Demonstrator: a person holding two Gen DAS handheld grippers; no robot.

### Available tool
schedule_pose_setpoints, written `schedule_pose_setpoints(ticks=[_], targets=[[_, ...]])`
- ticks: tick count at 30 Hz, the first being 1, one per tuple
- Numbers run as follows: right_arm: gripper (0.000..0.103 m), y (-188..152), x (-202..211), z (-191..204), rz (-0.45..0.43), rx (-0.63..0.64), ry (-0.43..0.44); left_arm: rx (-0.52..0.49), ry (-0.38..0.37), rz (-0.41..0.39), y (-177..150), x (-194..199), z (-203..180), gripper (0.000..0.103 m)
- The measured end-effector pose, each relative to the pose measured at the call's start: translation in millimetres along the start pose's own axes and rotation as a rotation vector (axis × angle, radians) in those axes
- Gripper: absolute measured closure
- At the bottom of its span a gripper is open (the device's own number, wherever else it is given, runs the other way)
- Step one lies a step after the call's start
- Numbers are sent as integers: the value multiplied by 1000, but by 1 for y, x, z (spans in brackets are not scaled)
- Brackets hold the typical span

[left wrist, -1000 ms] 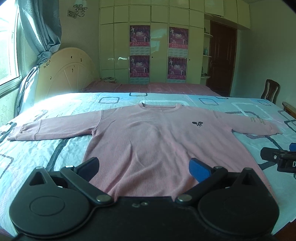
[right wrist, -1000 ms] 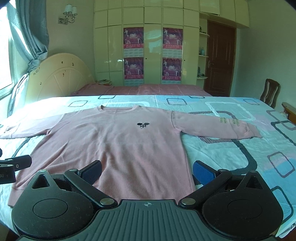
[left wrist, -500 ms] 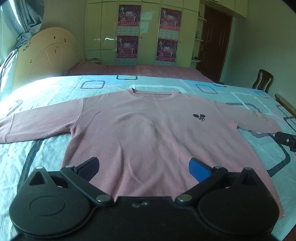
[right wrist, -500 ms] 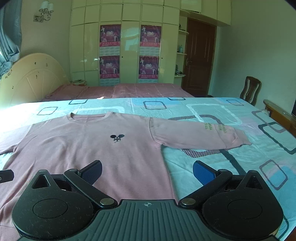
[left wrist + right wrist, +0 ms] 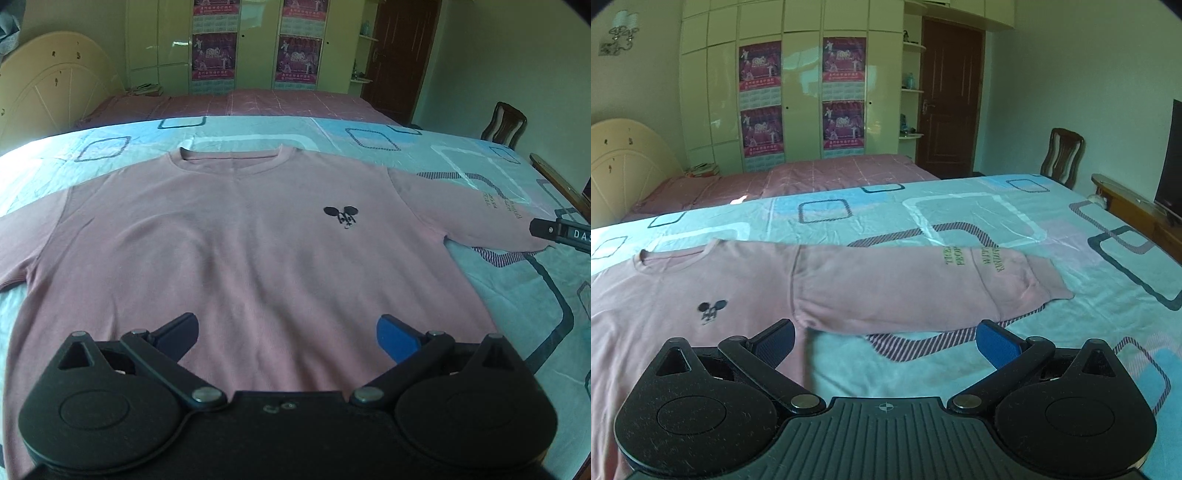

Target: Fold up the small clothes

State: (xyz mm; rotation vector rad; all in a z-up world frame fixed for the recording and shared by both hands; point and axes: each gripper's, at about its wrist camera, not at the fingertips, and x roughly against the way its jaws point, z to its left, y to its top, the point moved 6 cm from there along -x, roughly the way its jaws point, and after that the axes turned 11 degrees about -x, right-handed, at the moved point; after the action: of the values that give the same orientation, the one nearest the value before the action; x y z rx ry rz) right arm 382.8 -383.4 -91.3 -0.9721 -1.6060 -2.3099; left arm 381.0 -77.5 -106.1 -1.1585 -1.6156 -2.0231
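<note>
Left gripper (image 5: 286,332) wide open, nothing between the fingers, hovering over the lower middle of the sweater (image 5: 229,251). Sweater lies flat, front up, on the bedsheet (image 5: 369,140), collar away from camera, black logo (image 5: 341,216) right of centre. Right sleeve (image 5: 469,210) stretched out sideways; tip of the right gripper (image 5: 554,232) at its cuff, contact unclear. Chair (image 5: 504,123) far right.
</note>
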Motion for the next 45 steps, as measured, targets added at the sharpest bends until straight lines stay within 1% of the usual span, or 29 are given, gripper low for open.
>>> schedule_pose_setpoints(ticks=[2,5,9,10,11,12,13,16,19,24,25,26,27,29,30,31,33,35,36,37,40,43,45], targets=[[0,9,-22,-25,6,-36,-12,5,12,9,11,-14,-11,0],[0,21,-56,-70,26,-128,-33,18,10,45,23,-35,-29,0],[1,29,-94,-121,36,-221,-66,-10,23,69,34,-55,-52,0],[4,29,-101,-130,39,-240,-69,-18,24,77,35,-59,-56,0],[16,29,-107,-139,43,-261,-68,-24,25,85,36,-62,-61,0],[42,29,-113,-147,61,-284,-70,-31,25,93,37,-65,-66,0],[45,27,-119,-158,78,-323,-78,-38,24,97,38,-68,-70,0],[45,26,-128,-183,77,-430,-59,-62,30,101,43,-74,-80,0],[45,28,-132,-204,65,-531,-39,-64,37,100,50,-79,-84,0],[45,38,-145,-235,31,-723,58,-55,55,98,57,-84,-84,0],[55,40,-146,-240,26,-755,72,-50,58,96,57,-84,-84,0],[62,41,-147,-243,30,-774,74,-48,61,95,57,-84,-82,0],[73,40,-149,-247,35,-795,70,-45,67,93,57,-83,-80,0],[89,40,-148,-252,31,-804,52,-34,80,89,56,-81,-73,0],[94,40,-147,-252,33,-780,31,-25,84,89,54,-80,-68,0],[94,42,-145,-251,26,-740,16,-6,93,89,52,-79,-60,0],[94,50,-143,-241,33,-639,-42,39,105,93,47,-75,-42,0],[94,57,-139,-223,41,-510,-111,78,122,97,40,-70,-24,0],[94,62,-135,-212,39,-448,-125,92,141,99,35,-66,-12,0],[94,66,-129,-198,28,-402,-113,100,153,98,31,-63,-4,0],[94,76,-109,-143,0,-293,-22,128,198,96,17,-53,29,0],[94,75,-98,-81,19,-230,87,148,210,105,4,-49,60,0],[94,66,-91,-33,43,-184,154,136,206,119,-4,-49,80,1]])
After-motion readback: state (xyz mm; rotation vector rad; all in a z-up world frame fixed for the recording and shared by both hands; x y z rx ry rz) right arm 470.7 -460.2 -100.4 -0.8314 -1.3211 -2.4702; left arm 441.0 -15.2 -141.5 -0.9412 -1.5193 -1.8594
